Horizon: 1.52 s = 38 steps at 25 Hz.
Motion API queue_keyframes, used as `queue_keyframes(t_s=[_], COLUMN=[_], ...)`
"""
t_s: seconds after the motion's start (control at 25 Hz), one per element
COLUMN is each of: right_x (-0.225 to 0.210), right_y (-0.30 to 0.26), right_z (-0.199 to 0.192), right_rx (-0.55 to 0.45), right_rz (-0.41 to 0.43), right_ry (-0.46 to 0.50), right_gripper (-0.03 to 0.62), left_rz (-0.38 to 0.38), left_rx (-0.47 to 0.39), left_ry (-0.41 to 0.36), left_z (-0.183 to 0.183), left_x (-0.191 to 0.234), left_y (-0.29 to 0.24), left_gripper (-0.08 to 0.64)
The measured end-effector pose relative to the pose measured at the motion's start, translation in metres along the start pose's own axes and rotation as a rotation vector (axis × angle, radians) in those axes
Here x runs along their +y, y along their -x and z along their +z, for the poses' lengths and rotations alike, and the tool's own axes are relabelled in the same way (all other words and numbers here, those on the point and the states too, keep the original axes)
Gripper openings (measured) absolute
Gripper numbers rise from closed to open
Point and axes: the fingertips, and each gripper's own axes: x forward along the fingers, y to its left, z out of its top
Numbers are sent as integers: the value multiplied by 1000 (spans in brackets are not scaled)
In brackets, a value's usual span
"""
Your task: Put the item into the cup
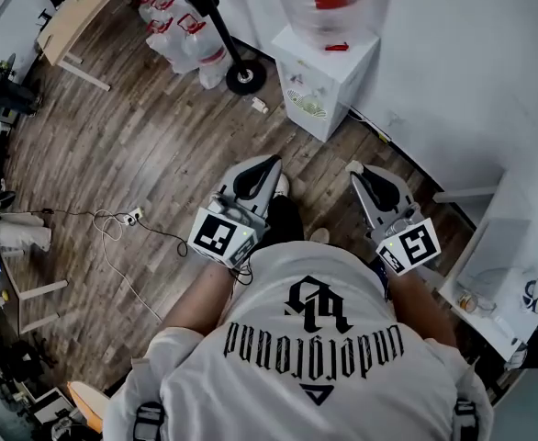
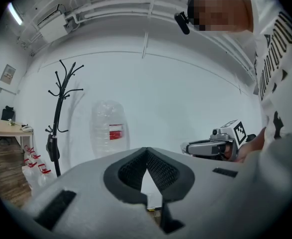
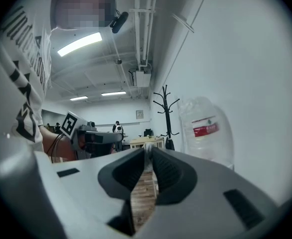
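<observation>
Both grippers hover over the wooden floor (image 1: 140, 154), pointing toward the water dispenser (image 1: 324, 76) at the top of the frame. The left gripper (image 2: 146, 149) has its jaws clenched on nothing. The right gripper (image 3: 146, 151) has its jaws drawn almost tip to tip, also empty. The white counter (image 1: 489, 255) sits at lower right, beside the right gripper, the nearer one. It carries a small item (image 1: 467, 301) and what may be the cup (image 1: 533, 294), both too small to tell. Nothing stands between them and the jaws.

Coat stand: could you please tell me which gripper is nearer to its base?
Left. The left gripper points toward the coat stand's base, a short stretch of floor away. The right gripper is farther to the right, closer to the water dispenser.
</observation>
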Motion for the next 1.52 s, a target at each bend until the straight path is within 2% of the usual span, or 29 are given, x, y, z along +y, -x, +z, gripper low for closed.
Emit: queue_keyframes(t_s=[0.2,0.44,0.64,0.8,0.92,1.16,1.32,1.52], right_x=[-26,-60,-93,-120,-132,-163,-184,-205], right_y=[-35,-94,-149,-188,-207,-246,-270,-291], right_z=[-13,-40,-85,-139,-190,-278,-328,-395], right_rx=[34,90,165,253,336,441,496,563], right_rz=[-29,-70,-105,-135,-149,-206,-256,-291], right_ry=[-16,-40,-82,-54,-50,-93,-125,-160], right_gripper=[60,61,61,63,63,63,64,64], left_rz=[-20,-41,-74,-82,-103,-119,-158,-171], left_rx=[8,54,143,180,217,281,274,315], left_ry=[-2,8,59,62,68,87,30,70], left_z=[-6,-26,-64,-107,-141,-209,-252,-308], left_x=[34,94,139,180,195,230,251,268], left_y=[-27,-60,-88,-108,-116,-139,-163,-186], left_gripper=[0,0,1,1,1,2,2,2])
